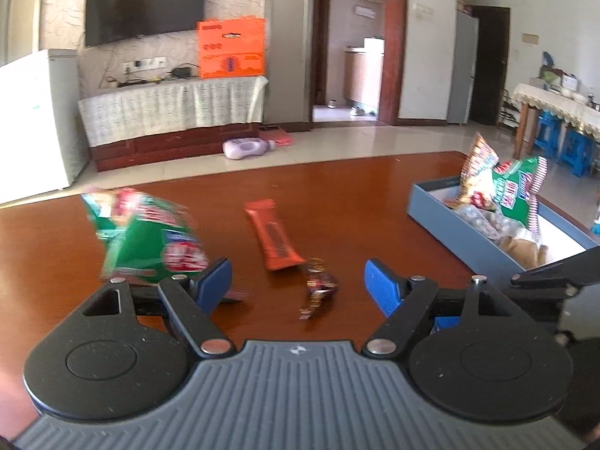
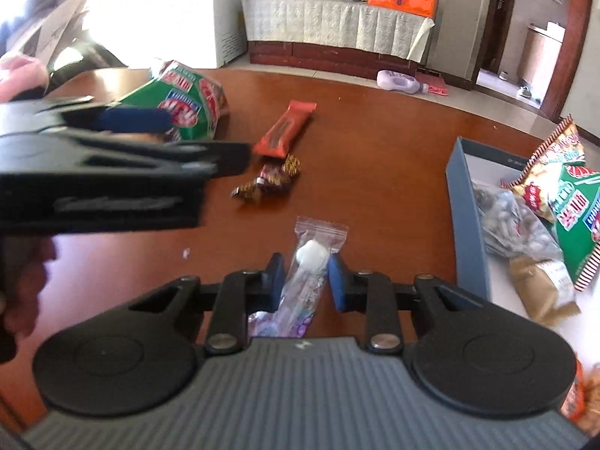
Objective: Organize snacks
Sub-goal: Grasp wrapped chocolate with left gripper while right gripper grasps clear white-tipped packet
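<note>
My left gripper [image 1: 298, 285] is open above the brown table [image 1: 360, 195]; a dark wrapped candy [image 1: 318, 285] lies between its fingers, an orange bar [image 1: 272, 234] just beyond, and a green snack bag [image 1: 150, 236] at its left finger. My right gripper [image 2: 305, 281] has its jaws narrowly apart around a clear zip bag [image 2: 307, 266] with a white sweet; whether they press it I cannot tell. The blue box [image 2: 467, 217] at right holds several snack packets [image 2: 562, 202]. The left gripper [image 2: 131, 157] crosses the right wrist view, near the green bag [image 2: 187, 105].
The blue box [image 1: 450, 228] stands at the table's right in the left wrist view too. A cabinet with a white cloth [image 1: 168, 108], an orange carton [image 1: 230, 48] and a purple bottle on the floor [image 1: 243, 148] lie beyond the table. A white crumb [image 2: 185, 252] lies on the table.
</note>
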Demonstrator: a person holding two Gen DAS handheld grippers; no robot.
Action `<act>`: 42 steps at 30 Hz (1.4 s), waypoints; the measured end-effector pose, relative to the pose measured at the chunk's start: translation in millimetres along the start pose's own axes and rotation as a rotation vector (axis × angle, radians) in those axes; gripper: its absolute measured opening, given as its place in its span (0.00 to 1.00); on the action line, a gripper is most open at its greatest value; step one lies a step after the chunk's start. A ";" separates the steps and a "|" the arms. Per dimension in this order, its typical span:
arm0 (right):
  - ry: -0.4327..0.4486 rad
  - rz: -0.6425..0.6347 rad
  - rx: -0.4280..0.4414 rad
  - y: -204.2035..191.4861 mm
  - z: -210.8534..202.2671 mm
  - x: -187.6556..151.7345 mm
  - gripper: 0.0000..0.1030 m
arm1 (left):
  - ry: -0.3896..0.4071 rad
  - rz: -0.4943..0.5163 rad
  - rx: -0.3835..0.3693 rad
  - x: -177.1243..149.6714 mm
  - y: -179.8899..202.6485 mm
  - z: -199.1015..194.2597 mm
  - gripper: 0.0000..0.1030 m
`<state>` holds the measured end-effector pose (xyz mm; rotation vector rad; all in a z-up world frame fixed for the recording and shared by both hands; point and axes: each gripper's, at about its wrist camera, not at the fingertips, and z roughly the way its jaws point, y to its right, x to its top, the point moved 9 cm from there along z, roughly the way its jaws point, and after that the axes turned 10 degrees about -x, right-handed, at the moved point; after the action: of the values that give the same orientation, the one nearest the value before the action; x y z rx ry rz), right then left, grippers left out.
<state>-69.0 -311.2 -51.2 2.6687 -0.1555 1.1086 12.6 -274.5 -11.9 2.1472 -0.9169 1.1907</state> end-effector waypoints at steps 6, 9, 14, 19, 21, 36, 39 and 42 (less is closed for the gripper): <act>-0.009 -0.012 0.010 14.9 -8.9 -10.2 0.28 | -0.084 0.029 -0.006 -10.5 21.6 43.0 0.64; -0.013 -0.011 0.015 19.3 -9.6 -10.5 0.28 | -0.131 0.007 0.000 -18.0 20.5 60.3 0.53; -0.013 -0.022 0.022 20.5 -10.5 -11.0 0.28 | -0.126 -0.043 0.011 -16.0 13.7 68.9 0.44; -0.009 -0.037 0.030 21.2 -11.7 -10.5 0.25 | -0.122 -0.099 0.004 -14.3 9.3 69.1 0.25; -0.007 -0.039 0.038 20.6 -12.8 -9.5 0.25 | -0.123 -0.090 0.005 -13.0 10.6 65.2 0.25; 0.056 -0.031 0.058 21.5 -47.7 -6.4 0.24 | -0.068 -0.065 0.052 4.9 19.8 31.6 0.25; 0.070 -0.030 0.059 24.0 -54.7 -7.3 0.24 | -0.068 -0.052 0.059 7.4 23.3 28.1 0.25; 0.084 -0.023 0.059 27.5 -61.4 -6.3 0.24 | -0.066 -0.053 0.063 9.6 25.3 25.4 0.25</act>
<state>-120.6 -321.3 -8.8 2.6623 -0.0774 1.2334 10.2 -311.6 -13.0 2.2589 -0.8554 1.1429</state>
